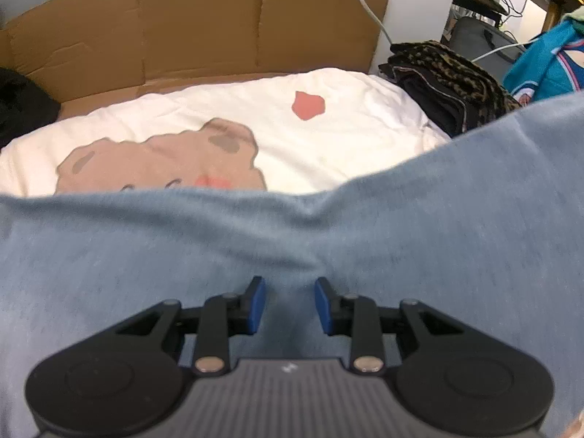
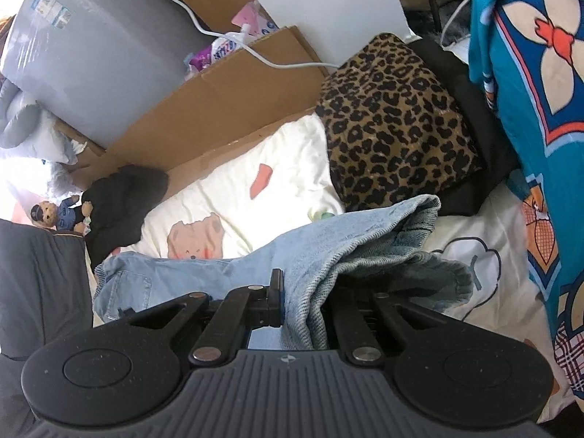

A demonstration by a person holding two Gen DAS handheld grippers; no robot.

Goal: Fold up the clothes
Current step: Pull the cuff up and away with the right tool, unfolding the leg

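A light blue denim garment (image 1: pixel 328 241) fills the lower half of the left wrist view, lying over a white bedsheet (image 1: pixel 328 135) printed with a bear. My left gripper (image 1: pixel 290 304) hovers just above the denim, its blue pads apart with nothing between them. In the right wrist view the same denim garment (image 2: pixel 328 252) is bunched and lifted in a fold, and my right gripper (image 2: pixel 303 304) is shut on that fold; the cloth hides its right finger. A back pocket shows at the left of the garment.
A folded leopard-print garment (image 2: pixel 394 127) on dark clothes (image 1: pixel 438 98) lies at the bed's right. Brown cardboard (image 1: pixel 204 25) lines the far side. A black garment (image 2: pixel 120 200) and a small doll (image 2: pixel 54 215) sit left. Teal patterned fabric (image 2: pixel 529 73) hangs right.
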